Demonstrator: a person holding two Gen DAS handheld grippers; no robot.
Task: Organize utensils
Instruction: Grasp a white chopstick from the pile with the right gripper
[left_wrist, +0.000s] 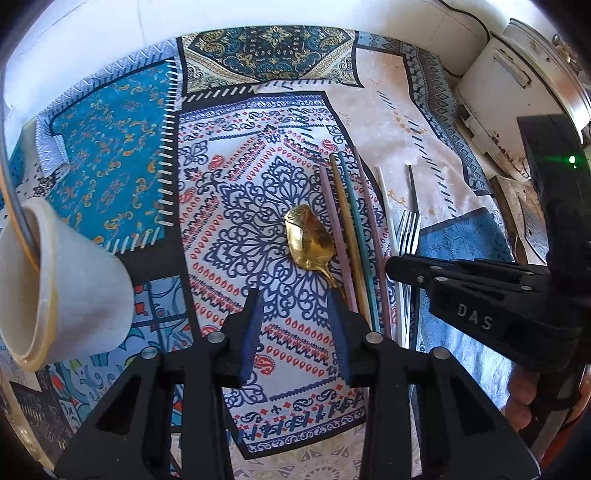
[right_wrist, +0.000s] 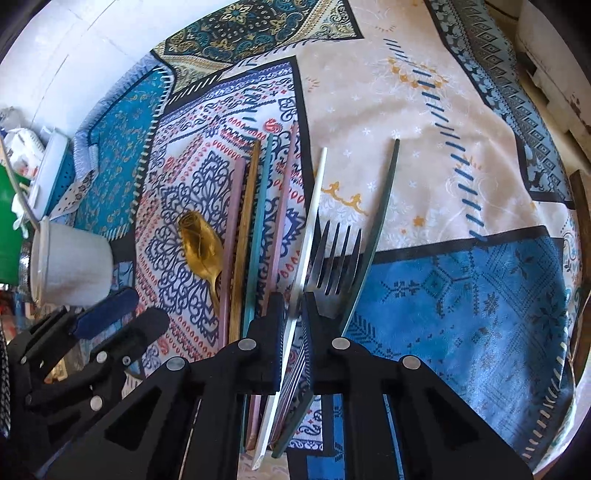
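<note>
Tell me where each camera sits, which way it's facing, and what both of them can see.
Left wrist: on the left gripper, looking steeply down at the patterned cloth; its open fingers frame the gold spoon, with the right gripper and fingertips of a hand at right.
Right wrist: on the right gripper, looking steeply down; its fingers are shut on the fork, with the left gripper lower left.
Shared: spoon, fork, chopsticks, white cup, cloth.

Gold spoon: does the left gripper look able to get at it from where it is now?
Probably yes. The left gripper stands open right by the gold spoon, whose handle runs toward its right finger. The chopsticks lie tight alongside, so it might catch one.
</note>
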